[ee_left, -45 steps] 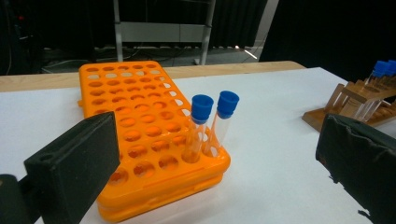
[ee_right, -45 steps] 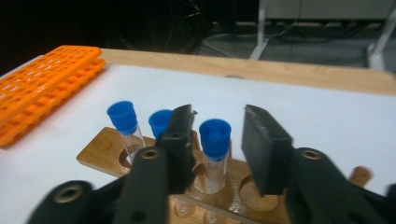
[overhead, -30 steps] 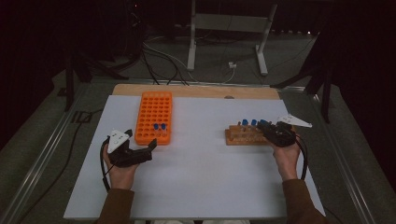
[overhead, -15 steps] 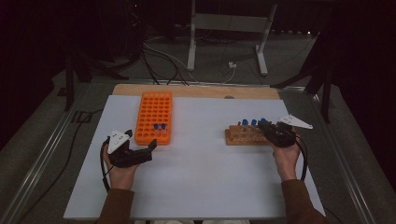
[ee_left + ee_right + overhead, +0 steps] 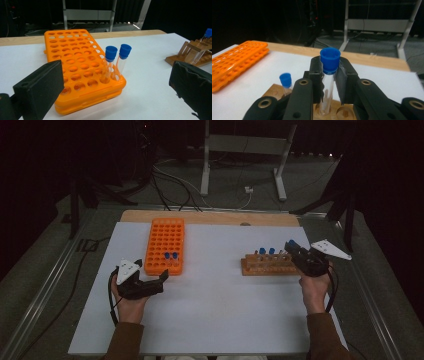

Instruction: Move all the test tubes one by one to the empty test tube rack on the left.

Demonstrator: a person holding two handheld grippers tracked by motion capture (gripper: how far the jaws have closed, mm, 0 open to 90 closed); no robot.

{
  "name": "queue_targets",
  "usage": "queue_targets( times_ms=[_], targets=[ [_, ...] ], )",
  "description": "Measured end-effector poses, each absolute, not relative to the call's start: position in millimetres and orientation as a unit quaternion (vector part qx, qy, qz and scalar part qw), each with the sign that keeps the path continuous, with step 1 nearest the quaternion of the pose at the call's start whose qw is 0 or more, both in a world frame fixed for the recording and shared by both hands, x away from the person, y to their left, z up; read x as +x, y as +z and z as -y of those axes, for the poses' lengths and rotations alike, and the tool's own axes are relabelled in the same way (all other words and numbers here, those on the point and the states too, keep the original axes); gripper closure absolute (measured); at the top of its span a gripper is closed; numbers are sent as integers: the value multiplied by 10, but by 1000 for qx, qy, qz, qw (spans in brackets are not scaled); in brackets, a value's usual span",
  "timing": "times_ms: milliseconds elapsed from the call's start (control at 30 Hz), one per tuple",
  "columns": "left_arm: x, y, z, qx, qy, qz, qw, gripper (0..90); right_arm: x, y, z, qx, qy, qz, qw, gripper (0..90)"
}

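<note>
Right tongs (image 5: 329, 83): clamped on blue-capped tube (image 5: 329, 75) just below cap, tube foot in wooden rack (image 5: 267, 265), surface 3 o'clock. Left tongs (image 5: 117, 87): agape, empty, idle, facing orange rack (image 5: 80, 67) at 10 o'clock, likely tube's destination.

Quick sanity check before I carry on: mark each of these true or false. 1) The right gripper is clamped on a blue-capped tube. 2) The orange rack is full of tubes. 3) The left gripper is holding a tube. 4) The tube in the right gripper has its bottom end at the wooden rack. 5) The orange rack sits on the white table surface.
1) True: the right gripper is shut on the blue-capped tube, just below its cap.
2) False: the orange rack holds two tubes, at its near corner; its other holes are empty.
3) False: the left gripper is open with nothing between its jaws.
4) True: its lower end is at a hole of the wooden rack.
5) True: it rests on the white table surface.
</note>
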State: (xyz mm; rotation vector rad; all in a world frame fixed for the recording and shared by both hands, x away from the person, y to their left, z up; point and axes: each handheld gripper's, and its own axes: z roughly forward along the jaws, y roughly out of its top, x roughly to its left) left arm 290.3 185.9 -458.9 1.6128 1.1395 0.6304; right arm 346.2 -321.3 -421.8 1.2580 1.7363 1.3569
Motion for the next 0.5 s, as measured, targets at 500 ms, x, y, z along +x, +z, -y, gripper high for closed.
queue_targets(
  times_ms=[500],
  targets=[
    [2898,-4575,-1826,672,264,-471,507,8,3328,-4063,3226,457,516,-668,281,763]
  ],
)
